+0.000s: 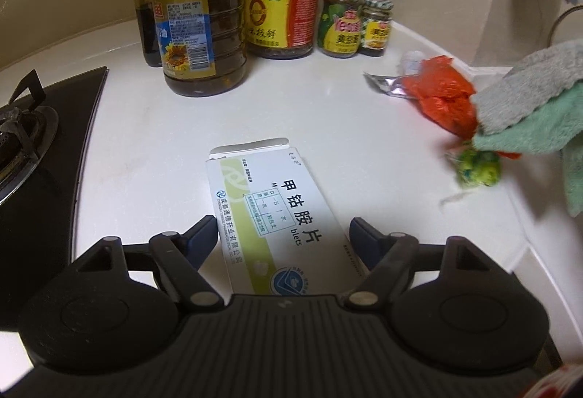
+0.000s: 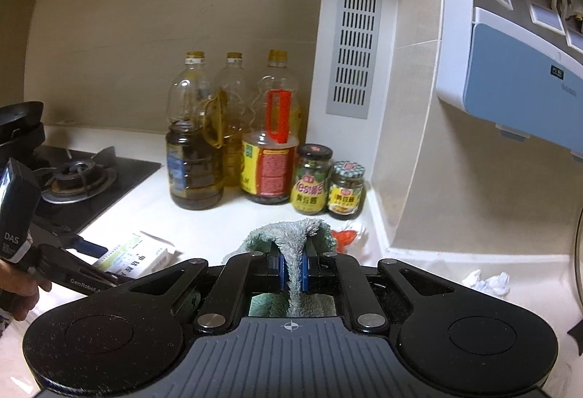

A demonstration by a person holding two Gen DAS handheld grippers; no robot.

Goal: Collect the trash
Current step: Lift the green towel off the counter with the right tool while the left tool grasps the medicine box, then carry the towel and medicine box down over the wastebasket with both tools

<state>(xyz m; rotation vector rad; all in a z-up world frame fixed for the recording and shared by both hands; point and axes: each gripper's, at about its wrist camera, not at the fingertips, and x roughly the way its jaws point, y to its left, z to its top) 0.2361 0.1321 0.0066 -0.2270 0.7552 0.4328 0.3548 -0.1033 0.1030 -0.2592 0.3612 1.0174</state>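
A white and green medicine box point(image 1: 277, 212) lies flat on the white counter point(image 1: 291, 114). My left gripper point(image 1: 280, 234) is open, its fingers on either side of the box's near end. It also shows in the right wrist view point(image 2: 91, 252), over the box point(image 2: 135, 256). My right gripper point(image 2: 293, 267) is shut on a grey and green cloth point(image 2: 291, 241). The cloth point(image 1: 539, 106) hangs at the right in the left wrist view. A crumpled red wrapper point(image 1: 441, 92), a silver foil strip point(image 1: 386, 85) and a green wrapper ball point(image 1: 477, 168) lie beside it.
Oil bottles point(image 1: 196, 30) and sauce jars point(image 1: 342, 19) stand at the back of the counter. A black gas hob point(image 1: 40, 143) is at the left. White crumpled paper point(image 2: 488, 283) lies at the right. A blue and white appliance point(image 2: 517, 63) hangs on the wall.
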